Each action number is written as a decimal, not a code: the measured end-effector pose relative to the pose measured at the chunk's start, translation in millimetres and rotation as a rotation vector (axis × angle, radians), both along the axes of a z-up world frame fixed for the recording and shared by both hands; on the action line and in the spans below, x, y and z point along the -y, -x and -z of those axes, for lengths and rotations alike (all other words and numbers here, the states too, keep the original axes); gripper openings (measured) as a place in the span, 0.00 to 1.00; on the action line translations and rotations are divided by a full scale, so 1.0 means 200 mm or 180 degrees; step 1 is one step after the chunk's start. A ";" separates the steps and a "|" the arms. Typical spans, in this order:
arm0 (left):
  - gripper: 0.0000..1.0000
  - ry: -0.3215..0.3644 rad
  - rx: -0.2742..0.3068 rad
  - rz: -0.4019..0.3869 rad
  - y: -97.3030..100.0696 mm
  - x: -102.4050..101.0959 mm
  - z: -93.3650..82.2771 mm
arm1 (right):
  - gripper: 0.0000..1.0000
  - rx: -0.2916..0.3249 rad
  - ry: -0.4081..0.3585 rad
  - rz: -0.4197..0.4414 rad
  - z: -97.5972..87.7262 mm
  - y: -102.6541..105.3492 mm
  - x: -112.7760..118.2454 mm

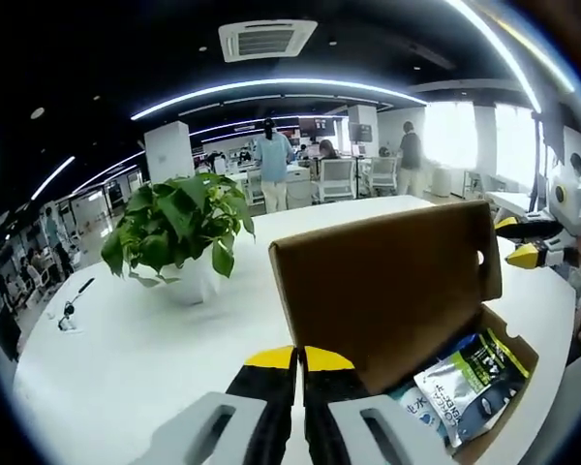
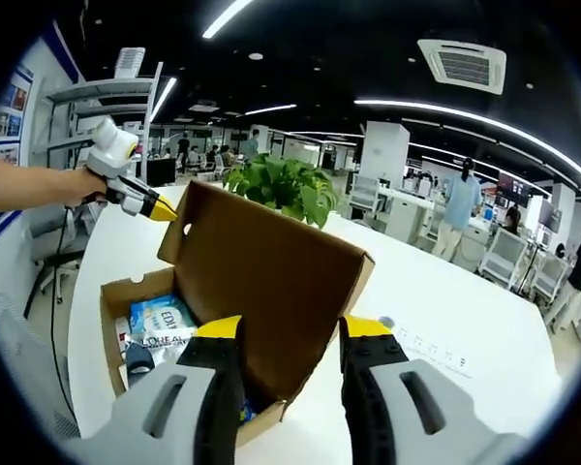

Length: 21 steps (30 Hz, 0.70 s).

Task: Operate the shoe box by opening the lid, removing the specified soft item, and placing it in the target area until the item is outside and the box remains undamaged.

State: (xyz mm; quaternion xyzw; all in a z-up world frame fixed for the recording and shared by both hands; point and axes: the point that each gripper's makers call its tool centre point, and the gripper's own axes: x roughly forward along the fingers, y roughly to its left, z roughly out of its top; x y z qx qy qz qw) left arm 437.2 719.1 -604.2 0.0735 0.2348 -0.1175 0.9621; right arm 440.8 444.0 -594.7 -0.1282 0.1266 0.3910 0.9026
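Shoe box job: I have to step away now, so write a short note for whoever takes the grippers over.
Left gripper: fingers shut, holding nothing, low in front of the raised lid.
Right gripper: fingers open, empty, at the near side of the shoe box.
The shoe box stands on the white table beside a potted plant, its lid up.
Soft packets lie inside.
Done: lid opened.
Left: lift out the specified soft item and place it in the target area, without damaging the box.
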 end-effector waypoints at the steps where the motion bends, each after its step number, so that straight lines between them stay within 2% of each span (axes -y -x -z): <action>1: 0.00 -0.0004 0.0000 0.0000 -0.01 0.00 0.00 | 0.33 -0.0012 0.0003 0.0011 0.01 0.00 0.01; 14: 0.00 0.0010 -0.0028 0.0007 -0.05 0.00 0.01 | 0.23 -0.0247 0.0177 0.0134 0.21 0.04 0.07; 17: 0.00 0.0008 -0.0038 0.0004 -0.06 0.00 0.02 | 0.18 -0.0313 0.0278 0.0174 0.27 0.04 0.08; 21: 0.00 0.0005 -0.0055 -0.0003 -0.09 0.00 0.03 | 0.09 -0.0455 0.0294 0.0235 0.34 0.03 0.10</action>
